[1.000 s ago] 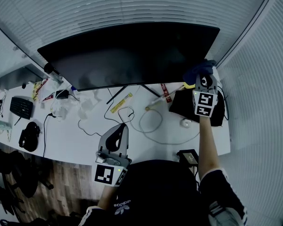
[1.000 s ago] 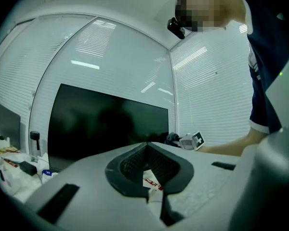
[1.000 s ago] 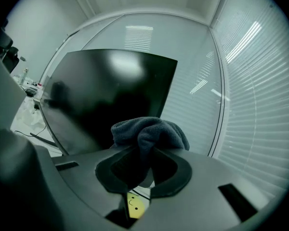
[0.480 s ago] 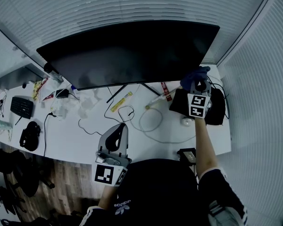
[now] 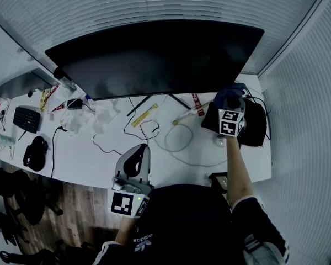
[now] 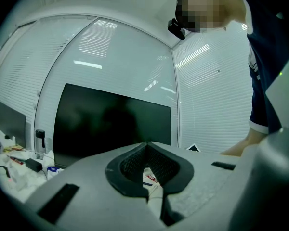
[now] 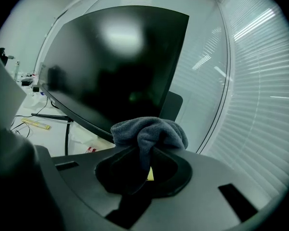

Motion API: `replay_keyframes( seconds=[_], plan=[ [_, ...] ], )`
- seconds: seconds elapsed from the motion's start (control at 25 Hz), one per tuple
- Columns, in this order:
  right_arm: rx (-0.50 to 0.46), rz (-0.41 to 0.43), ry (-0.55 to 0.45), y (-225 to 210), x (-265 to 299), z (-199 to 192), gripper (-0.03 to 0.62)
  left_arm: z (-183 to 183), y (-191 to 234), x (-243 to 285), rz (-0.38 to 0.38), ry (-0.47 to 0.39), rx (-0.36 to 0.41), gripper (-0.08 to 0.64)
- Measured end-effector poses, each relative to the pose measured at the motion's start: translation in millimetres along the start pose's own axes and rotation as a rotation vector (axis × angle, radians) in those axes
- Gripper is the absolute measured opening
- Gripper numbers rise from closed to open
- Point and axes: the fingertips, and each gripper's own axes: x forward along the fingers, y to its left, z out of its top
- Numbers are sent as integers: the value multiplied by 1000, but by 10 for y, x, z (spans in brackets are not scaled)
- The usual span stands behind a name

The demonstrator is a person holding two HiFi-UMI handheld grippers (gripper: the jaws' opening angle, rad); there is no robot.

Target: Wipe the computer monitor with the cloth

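Note:
A wide curved black monitor (image 5: 154, 57) stands on the white desk (image 5: 88, 159); it also fills the right gripper view (image 7: 111, 66) and shows dark in the left gripper view (image 6: 111, 119). My right gripper (image 5: 231, 95) is shut on a bunched blue-grey cloth (image 7: 149, 131), which sits just below the monitor's lower right corner (image 5: 229, 91). Whether the cloth touches the screen I cannot tell. My left gripper (image 5: 137, 158) hangs low over the desk's front edge, jaws shut with nothing between them, well away from the monitor.
Cables (image 5: 176, 142) loop on the desk under the monitor stand (image 5: 149, 101). A black bag (image 5: 254, 128) lies at the right end, a keyboard (image 5: 26, 118) and headphones (image 5: 34, 150) at the left. Blinds line the walls behind. A dark office chair (image 5: 11, 197) stands at lower left.
My right gripper with the cloth has come down from beside the monitor's right edge to just below its lower right corner. The left gripper has stayed put.

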Motion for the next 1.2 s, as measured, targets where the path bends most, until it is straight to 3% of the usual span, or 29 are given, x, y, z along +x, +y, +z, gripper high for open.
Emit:
replay_keyframes(
  seconds=[0.32,0.68,1.2],
  plan=[
    [40,-32,-5,65,-20,41,49,-44,62,-63,3,4,-12,5],
    [43,11,-52,436,-97,364,49,-121,236,-210,-27,29,-29,5],
    [73,21,-39,1386,-149,703,49,64,1157,-656,-31,22,-15,5]
  ],
)
